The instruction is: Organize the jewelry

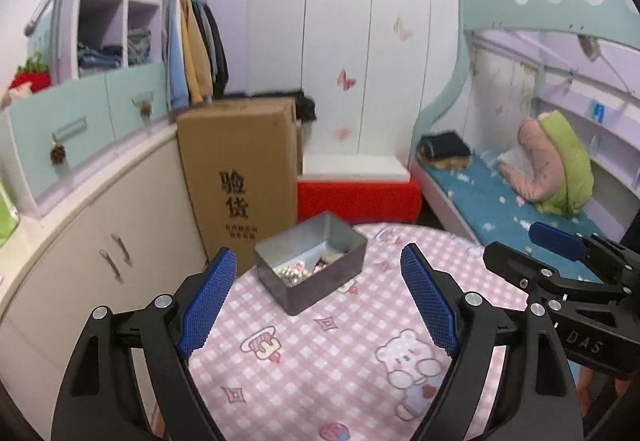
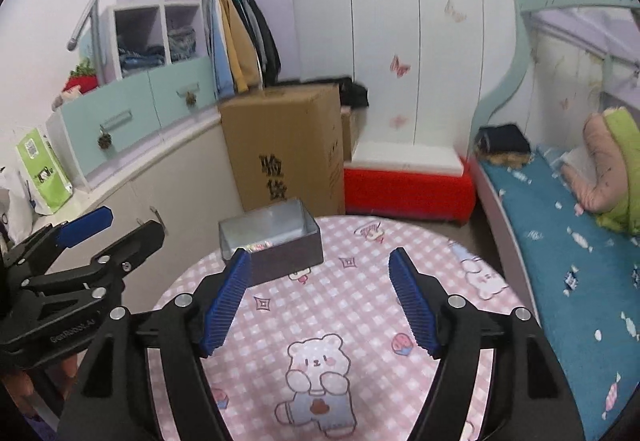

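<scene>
1. Left wrist view: grey metal tin (image 1: 316, 265) sits at the far edge of the round table (image 1: 320, 361), lid off, one corner toward the camera.
2. Inside the tin: a heap of jewelry (image 1: 308, 269), pale beads and pinkish bits, bunched at the near left end. The far end shows bare floor.
3. Left tongs (image 1: 320, 301) gape wide, nothing between the pads, held above the cloth short of the tin.
4. Handling, as a judgement: pieces look small, light, loose and liable to tangle or slip. Pinch one piece low by a bead or clasp. The tin is stiff and thin-walled; take it by a long wall.
5. Right wrist view: the tin (image 2: 272, 241) lies far left, and only a sliver of jewelry (image 2: 258, 245) shows over the near wall.
6. Right tongs (image 2: 322, 305) spread well apart and empty, over the table (image 2: 360, 321).
7. No other container on the cloth in either view.
</scene>
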Demonstrator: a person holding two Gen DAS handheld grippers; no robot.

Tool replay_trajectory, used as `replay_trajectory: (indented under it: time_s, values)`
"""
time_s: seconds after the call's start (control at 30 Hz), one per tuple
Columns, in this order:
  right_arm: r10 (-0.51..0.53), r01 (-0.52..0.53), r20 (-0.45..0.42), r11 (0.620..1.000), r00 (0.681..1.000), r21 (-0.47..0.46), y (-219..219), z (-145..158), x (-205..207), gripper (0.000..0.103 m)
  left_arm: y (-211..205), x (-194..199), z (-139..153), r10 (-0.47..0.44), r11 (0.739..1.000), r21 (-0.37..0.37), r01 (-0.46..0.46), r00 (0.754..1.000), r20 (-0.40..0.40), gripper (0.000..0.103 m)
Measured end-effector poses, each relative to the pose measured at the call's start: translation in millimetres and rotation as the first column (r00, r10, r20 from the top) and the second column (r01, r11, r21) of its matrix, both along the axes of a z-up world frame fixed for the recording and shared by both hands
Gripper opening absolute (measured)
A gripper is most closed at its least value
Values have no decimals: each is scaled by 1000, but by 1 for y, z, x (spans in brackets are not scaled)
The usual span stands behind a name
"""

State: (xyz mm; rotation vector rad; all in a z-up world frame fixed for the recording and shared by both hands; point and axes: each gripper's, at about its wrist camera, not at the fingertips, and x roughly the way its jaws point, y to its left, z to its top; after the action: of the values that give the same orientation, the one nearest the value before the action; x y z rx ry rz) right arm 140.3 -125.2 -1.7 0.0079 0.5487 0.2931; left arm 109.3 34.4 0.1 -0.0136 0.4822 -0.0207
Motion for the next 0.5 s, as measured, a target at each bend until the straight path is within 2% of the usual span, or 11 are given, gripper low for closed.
replay_trajectory:
  time_s: [0.1,0.2,0.37,0.5]
  values:
    - [-7,7,47,1000,999,0,-5,14,-26,76,-4,-22,11,-4,1000,-7,4,999,53,82]
    - [-16,17,102,1000,995,-6,-8,25,-48,76,-7,-43,22,-5,1000,-1,5,993,116,82]
    - [-25,26,175,1000,984,-4,-12,38,-77,76,-15,-75,38,6,1000,26,-12,975,221,88]
    - [-36,36,212,999,977,6,-16,42,-94,76,-18,-91,46,-7,1000,21,1,968,252,88]
